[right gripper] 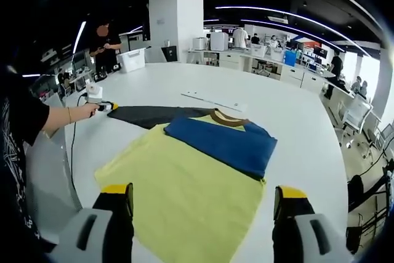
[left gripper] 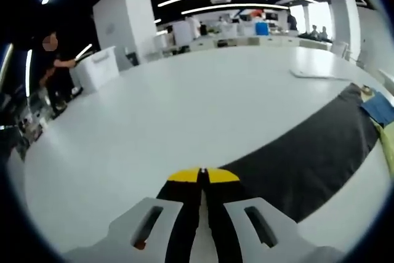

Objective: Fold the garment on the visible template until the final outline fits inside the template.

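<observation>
Flat yellow, blue and dark grey cloth garment on white table, dark sleeve stretched lengthwise ahead-right of left gripper, jaws pinched on its tip; right gripper wide, empty, over near hem.

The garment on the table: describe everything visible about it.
The garment is a soft-looking T-shirt lying flat on the white table. Its body is pale yellow, with a brown collar. A blue sleeve is folded across the upper body; a dark grey sleeve stretches out sideways. The left hand-held gripper is shut on that sleeve's tip.
</observation>
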The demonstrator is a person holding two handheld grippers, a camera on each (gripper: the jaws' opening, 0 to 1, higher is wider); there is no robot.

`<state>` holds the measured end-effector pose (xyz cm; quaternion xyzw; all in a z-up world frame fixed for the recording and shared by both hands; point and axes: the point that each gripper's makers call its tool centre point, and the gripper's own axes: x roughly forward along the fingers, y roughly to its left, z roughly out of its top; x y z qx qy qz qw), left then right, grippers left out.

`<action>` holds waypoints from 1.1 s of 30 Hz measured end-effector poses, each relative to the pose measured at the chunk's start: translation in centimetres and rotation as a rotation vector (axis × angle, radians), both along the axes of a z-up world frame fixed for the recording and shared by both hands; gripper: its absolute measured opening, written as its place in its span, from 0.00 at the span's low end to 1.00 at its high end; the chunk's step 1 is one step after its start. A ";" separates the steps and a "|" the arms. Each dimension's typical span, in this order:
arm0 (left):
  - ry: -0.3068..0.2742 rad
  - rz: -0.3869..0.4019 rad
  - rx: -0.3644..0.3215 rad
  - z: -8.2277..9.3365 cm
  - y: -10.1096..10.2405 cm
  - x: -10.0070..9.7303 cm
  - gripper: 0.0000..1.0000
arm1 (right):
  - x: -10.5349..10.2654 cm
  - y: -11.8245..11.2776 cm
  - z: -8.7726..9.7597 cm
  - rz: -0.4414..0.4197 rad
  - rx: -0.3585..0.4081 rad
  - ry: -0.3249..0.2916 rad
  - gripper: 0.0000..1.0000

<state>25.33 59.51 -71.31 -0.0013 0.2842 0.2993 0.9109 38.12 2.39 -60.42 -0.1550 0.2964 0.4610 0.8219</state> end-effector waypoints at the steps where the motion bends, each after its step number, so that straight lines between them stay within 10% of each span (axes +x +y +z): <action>1: -0.003 0.003 -0.001 0.0 0.1 0.0 0.00 | 0.0 0.0 0.0 0.000 -0.003 0.000 0.95; 21: -0.053 -0.014 -0.001 3.3 -2.0 -2.1 0.19 | -0.5 0.2 1.2 0.004 0.033 -0.028 0.96; 33: -0.073 -0.035 -0.075 2.4 -5.1 -2.7 0.29 | -1.1 0.3 2.1 0.024 0.044 -0.042 0.99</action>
